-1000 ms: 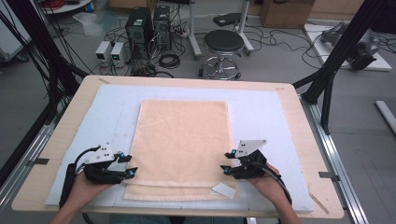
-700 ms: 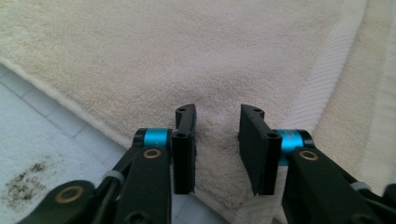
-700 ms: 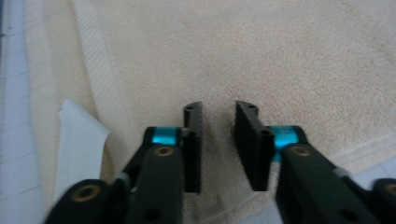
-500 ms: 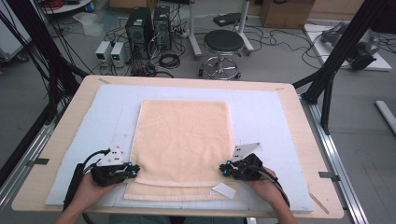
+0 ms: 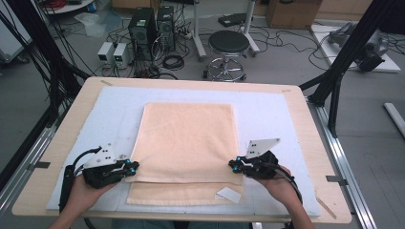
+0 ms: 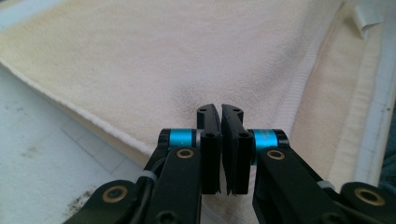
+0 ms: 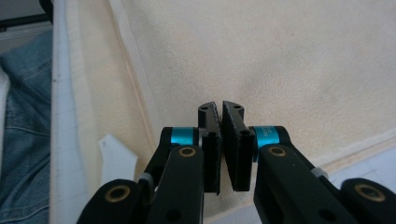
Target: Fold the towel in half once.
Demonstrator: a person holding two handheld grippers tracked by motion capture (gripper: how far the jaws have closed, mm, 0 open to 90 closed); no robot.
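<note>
The towel (image 5: 187, 143) lay flat in the middle of the high view, on a pale blue mat (image 5: 114, 107) covering the table (image 5: 57, 143). Its near end was already doubled: a top layer stopped short, leaving a strip of the lower layer showing toward the bottom of the frame. The left gripper (image 5: 134, 165) sat at the lower left corner of that top layer, the right gripper (image 5: 232, 165) at the lower right, each pointing inward from its hand. That pairing looked deliberate to me: one grip per corner keeps the edge straight when the cloth is carried over for a fold.

In the left gripper view the jaws had just been closing and stood pressed together, the towel's pile puckered right at their tips (image 6: 220, 109); it seemed pinched on the cloth. The right gripper view showed the same, tips (image 7: 219, 106) nipped into the towel beside its hemmed edge.

A white tag (image 5: 228, 193) lay on the lower strip near the right gripper, loose-looking, and could catch in the fold. Beyond the table, at the top of the frame, stood a stool (image 5: 229, 45), computer towers (image 5: 153, 24) and tangled cables, well apart from the work. Black frame posts flanked the table at both sides; nothing lay across the towel's path forward.
</note>
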